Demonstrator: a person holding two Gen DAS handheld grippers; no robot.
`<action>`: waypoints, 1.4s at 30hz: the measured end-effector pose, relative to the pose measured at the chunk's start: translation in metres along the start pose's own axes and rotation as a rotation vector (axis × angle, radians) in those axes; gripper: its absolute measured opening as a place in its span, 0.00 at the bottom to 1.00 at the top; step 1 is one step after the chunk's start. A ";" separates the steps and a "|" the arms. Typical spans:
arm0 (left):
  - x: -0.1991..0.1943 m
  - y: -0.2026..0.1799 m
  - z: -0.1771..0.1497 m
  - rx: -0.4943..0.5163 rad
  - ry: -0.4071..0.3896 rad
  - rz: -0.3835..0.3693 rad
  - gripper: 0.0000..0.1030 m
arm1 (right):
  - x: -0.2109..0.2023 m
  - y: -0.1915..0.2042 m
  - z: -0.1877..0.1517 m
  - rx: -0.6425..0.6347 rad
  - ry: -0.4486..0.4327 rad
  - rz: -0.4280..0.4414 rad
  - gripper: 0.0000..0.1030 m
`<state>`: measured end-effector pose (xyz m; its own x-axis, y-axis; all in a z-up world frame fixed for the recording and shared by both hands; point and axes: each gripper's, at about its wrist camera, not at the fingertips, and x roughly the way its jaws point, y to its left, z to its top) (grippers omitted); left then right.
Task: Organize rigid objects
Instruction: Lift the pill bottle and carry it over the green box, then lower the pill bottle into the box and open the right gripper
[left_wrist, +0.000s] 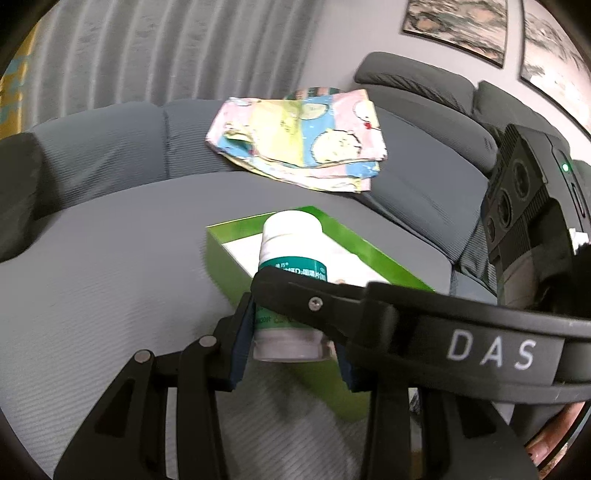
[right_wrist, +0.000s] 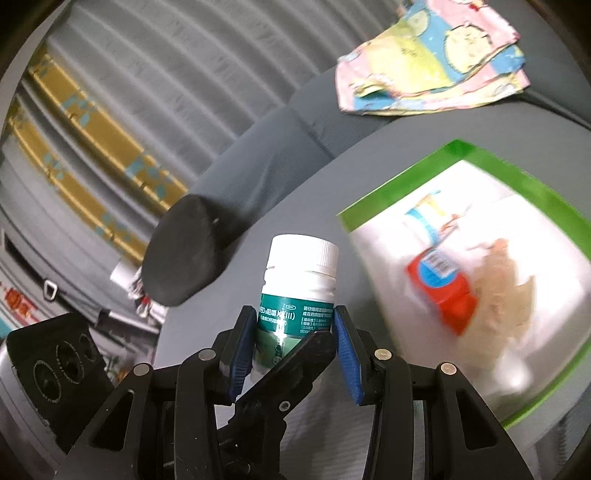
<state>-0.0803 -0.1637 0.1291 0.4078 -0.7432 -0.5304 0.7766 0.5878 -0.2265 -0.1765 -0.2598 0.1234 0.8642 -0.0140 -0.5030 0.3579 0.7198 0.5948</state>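
Both the left gripper (left_wrist: 291, 332) and right gripper (right_wrist: 295, 343) clamp one pill bottle (right_wrist: 299, 291); upright, cap topmost.

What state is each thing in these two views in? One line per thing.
Left gripper: shut on the pill bottle.
Right gripper: shut on the pill bottle too.
Pill bottle: capped, upright, held by both.
Green box: open, contents blurred.
Patterned cloth: folded on the sofa.

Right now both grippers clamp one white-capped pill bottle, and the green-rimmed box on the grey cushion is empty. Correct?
Not quite: the green-rimmed box is not empty. The right wrist view shows a red packet inside. Both the left gripper and right gripper do clamp the pill bottle.
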 end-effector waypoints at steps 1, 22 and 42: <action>0.003 -0.003 0.001 0.005 0.003 -0.009 0.36 | -0.001 -0.003 0.001 0.004 -0.005 -0.007 0.44; 0.072 -0.038 0.003 0.025 0.110 -0.143 0.37 | -0.012 -0.073 0.011 0.124 -0.011 -0.180 0.44; 0.083 -0.035 0.001 -0.024 0.135 -0.190 0.37 | -0.011 -0.078 0.013 0.144 -0.004 -0.217 0.44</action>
<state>-0.0732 -0.2464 0.0936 0.1859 -0.7928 -0.5805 0.8211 0.4498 -0.3514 -0.2095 -0.3250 0.0908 0.7627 -0.1601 -0.6266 0.5817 0.5934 0.5564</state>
